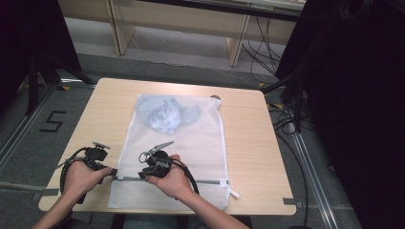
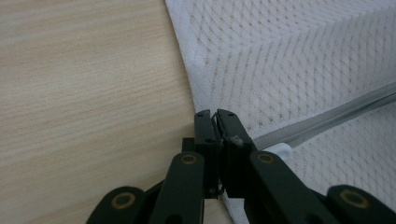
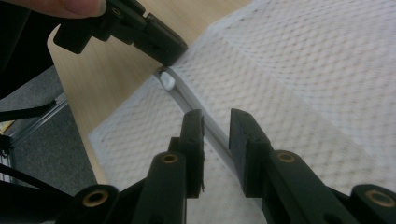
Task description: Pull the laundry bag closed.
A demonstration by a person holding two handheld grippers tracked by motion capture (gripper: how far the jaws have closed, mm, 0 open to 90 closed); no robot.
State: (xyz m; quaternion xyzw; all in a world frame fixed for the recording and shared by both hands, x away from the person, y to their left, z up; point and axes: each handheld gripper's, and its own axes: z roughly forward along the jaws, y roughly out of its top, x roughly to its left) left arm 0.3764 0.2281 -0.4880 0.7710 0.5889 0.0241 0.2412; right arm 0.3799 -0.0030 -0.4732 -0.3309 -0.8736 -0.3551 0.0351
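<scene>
A: What lies on the table?

B: A white mesh laundry bag, flat on the wood. Its far end, well beyond both grippers, holds a bundled pale blue garment that shows through the net. The near end looks flat, and nothing inside it can be made out.

A: And the zipper?

B: A grey zipper runs across the bag close to the person's edge. Both grippers sit along that line.

A: What is the left gripper doing?

B: The left gripper is pinched together on the bag's side edge, right where the zipper ends. In the left gripper view its jaws stand almost touching, with a fold of white mesh caught between them. A small white tab lies just beside the jaws, on the zipper's end.

A: The right one?

B: The right gripper hovers over the zipper a little further along the bag. Its jaws stand parted, one on each side of the grey zipper, with a clear gap between them. The pads press on nothing that can be seen. Just beyond its tips lies the same white tab, and past that the left gripper's black jaws on the bag's edge.

A: Are the hands close together?

B: Near each other, the left hand at the bag's side and the right hand over the bag itself.
</scene>
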